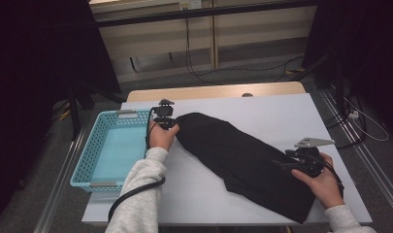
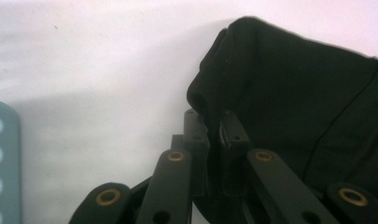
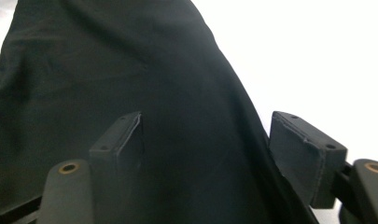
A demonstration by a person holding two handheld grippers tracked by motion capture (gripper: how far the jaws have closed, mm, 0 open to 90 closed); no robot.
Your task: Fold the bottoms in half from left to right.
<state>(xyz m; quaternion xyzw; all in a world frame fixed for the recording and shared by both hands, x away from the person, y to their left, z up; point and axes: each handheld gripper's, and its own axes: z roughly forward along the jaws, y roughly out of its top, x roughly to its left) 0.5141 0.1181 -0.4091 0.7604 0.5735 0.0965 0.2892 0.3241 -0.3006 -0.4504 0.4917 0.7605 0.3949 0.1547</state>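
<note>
Left gripper [image 2: 213,123] pinched tight on the bunched far corner of a long black fabric garment [image 1: 242,158], jaws pressed together with a fold caught between. Just beside that claw, on its outer side, a turquoise perforated plastic basket [image 1: 94,160]. Right gripper [image 3: 205,154] spread wide, pads clear of the cloth lying between and beneath them, at the garment's near end on the white tabletop [image 1: 281,114].

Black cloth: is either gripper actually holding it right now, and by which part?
The left gripper is shut on the black cloth, pinching a fold at its far end by the basket. The right gripper stands open over the near end.
</note>
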